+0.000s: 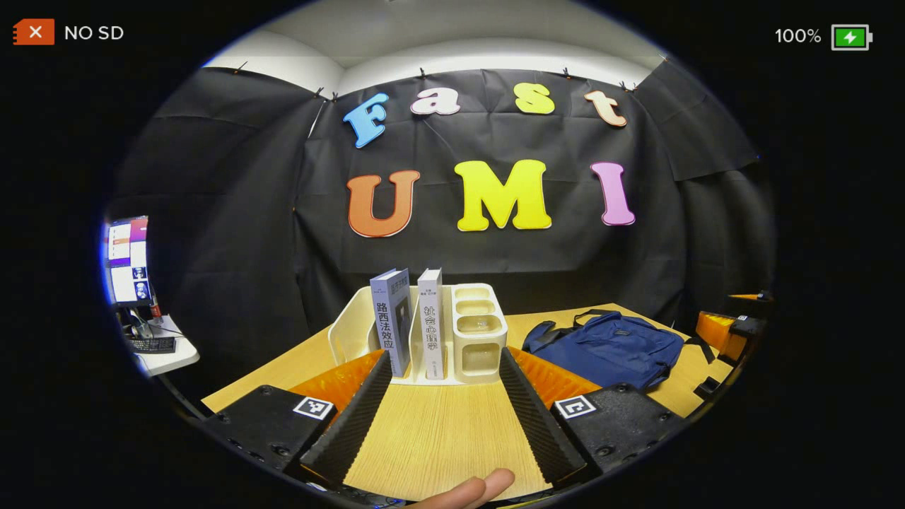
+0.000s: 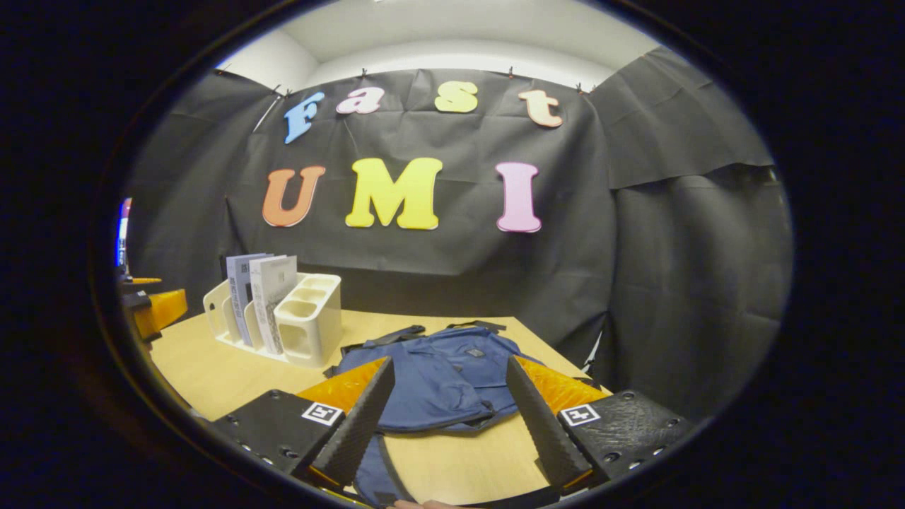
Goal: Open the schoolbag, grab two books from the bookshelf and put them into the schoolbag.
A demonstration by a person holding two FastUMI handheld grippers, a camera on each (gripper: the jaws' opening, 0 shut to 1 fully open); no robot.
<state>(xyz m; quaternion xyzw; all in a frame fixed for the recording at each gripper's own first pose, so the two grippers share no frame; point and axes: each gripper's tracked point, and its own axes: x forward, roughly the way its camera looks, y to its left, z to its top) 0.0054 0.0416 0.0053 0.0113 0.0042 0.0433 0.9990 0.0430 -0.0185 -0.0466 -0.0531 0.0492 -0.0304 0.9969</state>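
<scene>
Left gripper view: wooden worktop (image 1: 438, 431) spans the foreground. Blue schoolbag (image 1: 608, 348) lies flat on it, closed, to the right of the cream bookshelf (image 1: 424, 332) and apart from it. Two books stand upright in the bookshelf's slots: grey-blue book (image 1: 393, 322) on the left, pale grey book (image 1: 431, 323) just beside it. Left gripper (image 1: 444, 403) is spread wide, holding nothing, its fingers either side of the bookshelf's front, short of it. A fingertip (image 1: 481, 488) shows at the bottom edge.

Right gripper view: right gripper (image 2: 445, 417) is also wide open and empty, over the schoolbag's (image 2: 438, 382) near edge; a strap runs between the fingers. Whether it touches the fabric, cannot tell. Bookshelf (image 2: 311, 325) sits to the left with both books.
</scene>
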